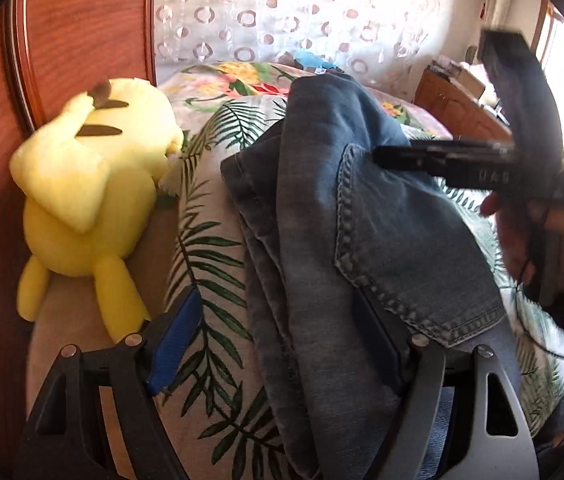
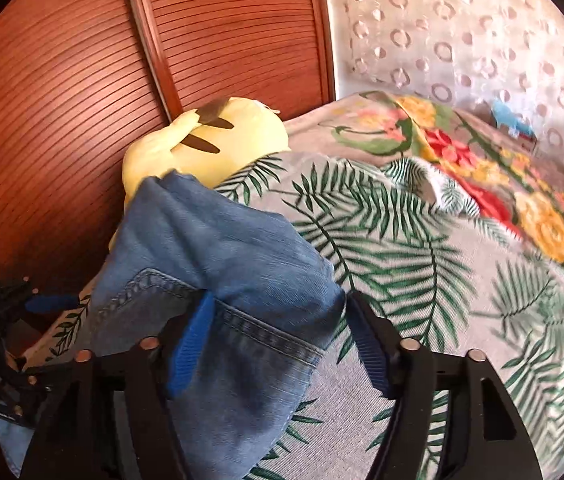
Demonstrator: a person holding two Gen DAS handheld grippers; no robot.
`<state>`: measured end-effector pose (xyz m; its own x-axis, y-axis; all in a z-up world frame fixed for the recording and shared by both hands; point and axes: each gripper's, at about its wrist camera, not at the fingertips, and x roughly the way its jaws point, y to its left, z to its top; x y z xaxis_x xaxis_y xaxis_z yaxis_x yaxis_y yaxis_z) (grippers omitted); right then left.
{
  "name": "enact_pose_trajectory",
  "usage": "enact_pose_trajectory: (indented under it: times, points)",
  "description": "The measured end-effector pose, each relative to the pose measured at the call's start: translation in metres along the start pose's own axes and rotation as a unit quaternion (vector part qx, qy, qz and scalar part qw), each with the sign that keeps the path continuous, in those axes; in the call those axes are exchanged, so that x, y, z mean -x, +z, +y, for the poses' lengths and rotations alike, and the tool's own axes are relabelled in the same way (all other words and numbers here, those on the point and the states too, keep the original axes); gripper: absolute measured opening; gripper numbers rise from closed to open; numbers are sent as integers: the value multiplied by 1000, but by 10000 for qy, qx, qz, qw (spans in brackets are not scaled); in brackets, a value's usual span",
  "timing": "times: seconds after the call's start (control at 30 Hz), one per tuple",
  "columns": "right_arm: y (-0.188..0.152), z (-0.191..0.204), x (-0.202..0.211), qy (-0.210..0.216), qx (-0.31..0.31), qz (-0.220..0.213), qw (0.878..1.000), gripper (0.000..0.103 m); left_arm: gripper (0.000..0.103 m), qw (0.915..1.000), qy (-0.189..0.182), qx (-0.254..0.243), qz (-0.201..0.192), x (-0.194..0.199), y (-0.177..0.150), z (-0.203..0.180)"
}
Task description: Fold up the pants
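Blue denim pants (image 1: 346, 232) lie bunched and partly folded on a bed with a palm-leaf cover (image 1: 210, 248). A back pocket with stitched edges faces up. My left gripper (image 1: 278, 344) is open, its jaws wide apart with the pants' near edge between them. My right gripper (image 2: 282, 336) is open too, with a fold of the pants (image 2: 222, 256) between its blue pads (image 2: 192, 340). The right gripper also shows in the left wrist view (image 1: 442, 160), above the pocket. The left gripper shows at the left edge of the right wrist view (image 2: 48, 304).
A yellow plush toy (image 1: 90, 184) lies at the bed's left side against a wooden louvred wardrobe (image 2: 82, 80). A floral blanket (image 2: 482, 168) covers the far part of the bed. A white curtain with rings (image 1: 282, 12) hangs behind. Wooden furniture (image 1: 454, 108) stands at the right.
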<state>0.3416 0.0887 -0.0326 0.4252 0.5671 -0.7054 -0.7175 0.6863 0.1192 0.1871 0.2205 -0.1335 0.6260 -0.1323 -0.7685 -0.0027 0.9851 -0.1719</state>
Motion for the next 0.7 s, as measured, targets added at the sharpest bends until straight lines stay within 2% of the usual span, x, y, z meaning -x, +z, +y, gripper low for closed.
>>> enact_pose_trajectory:
  times: [0.1, 0.17, 0.27, 0.37, 0.4, 0.43, 0.47, 0.5, 0.57, 0.63, 0.7]
  points:
    - [-2, -16, -8, 277, -344, 116, 9990, 75, 74, 9998, -190, 30, 36, -1, 1, 0]
    - [-2, -21, -12, 422, -459, 245, 9978, 75, 66, 9995, -315, 9, 38, -1, 3, -2]
    - [-5, -23, -16, 647, -400, 406, 9963, 75, 52, 9983, -575, 77, 105, -3, 3, -3]
    - [-6, -27, -20, 843, -382, 494, 9945, 74, 48, 9975, -685, 117, 152, -7, 5, -3]
    - [-5, -27, -22, 883, -350, 507, 9942, 70, 47, 9972, -723, 137, 154, -7, 6, -2]
    - [-4, -27, -23, 924, -336, 520, 9938, 63, 43, 9968, -761, 168, 162, -8, 6, -1]
    - [-2, -28, -24, 1003, -352, 525, 9930, 53, 32, 9967, -780, 184, 155, -8, 7, 0]
    - [0, -28, -23, 1026, -331, 514, 9928, 48, 25, 9959, -867, 203, 157, -7, 7, 0]
    - [4, -25, -20, 1068, -207, 469, 9930, 28, 14, 9954, -926, 219, 144, -5, 9, 1]
    - [10, -22, -11, 1200, -153, 373, 9920, 23, 9, 9952, -945, 212, 103, -1, 10, 1]
    - [20, -13, 1, 1340, -6, 199, 9908, 21, 8, 9946, -1013, 242, -21, 7, 12, 2]
